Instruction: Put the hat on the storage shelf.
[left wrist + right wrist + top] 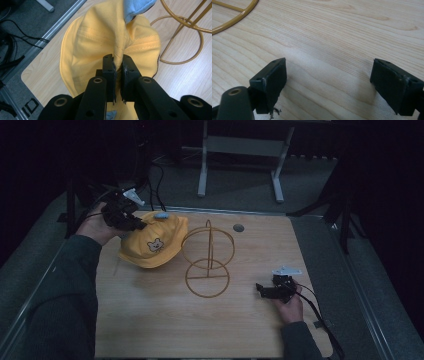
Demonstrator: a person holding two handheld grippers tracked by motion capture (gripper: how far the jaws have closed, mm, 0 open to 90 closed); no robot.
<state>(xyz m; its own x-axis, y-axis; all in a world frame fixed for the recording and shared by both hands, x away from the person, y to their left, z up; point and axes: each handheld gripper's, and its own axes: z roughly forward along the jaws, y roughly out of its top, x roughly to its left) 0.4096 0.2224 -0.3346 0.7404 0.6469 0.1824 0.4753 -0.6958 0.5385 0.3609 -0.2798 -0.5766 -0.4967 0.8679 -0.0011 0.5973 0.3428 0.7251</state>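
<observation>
**Yellow hat pinched in the left gripper, right gripper idle on the table**

The left gripper (136,223) has its two black fingers (109,72) closed narrow on a gathered fold of the yellow hat (152,242). In the left gripper view the cloth bunches into a ridge that runs straight out from between the pads, and the rest of the hat spreads away beyond the fingertips and to either side of them. The fabric is soft yellow cotton with raised stitched seams and a curved brim; the high view shows a small bear face (155,245) printed on its front. A pale blue piece (136,7) sits at the far end of the pinched ridge, ahead of the fingers.

Just past the hat, on the side away from the left fingers, stands a gold wire stand (207,262): a flat ring base with an upright ring and post rising from it. Its upper ring lies close against the hat's edge, so it stands directly in the hat's way on that side.

The right gripper (263,290) rests low near the table's other edge, well apart from the hat. Its fingers (270,82) stand wide with only bare wooden table (332,50) between them. An arc of the stand's base ring shows far off beyond its one fingertip.
</observation>
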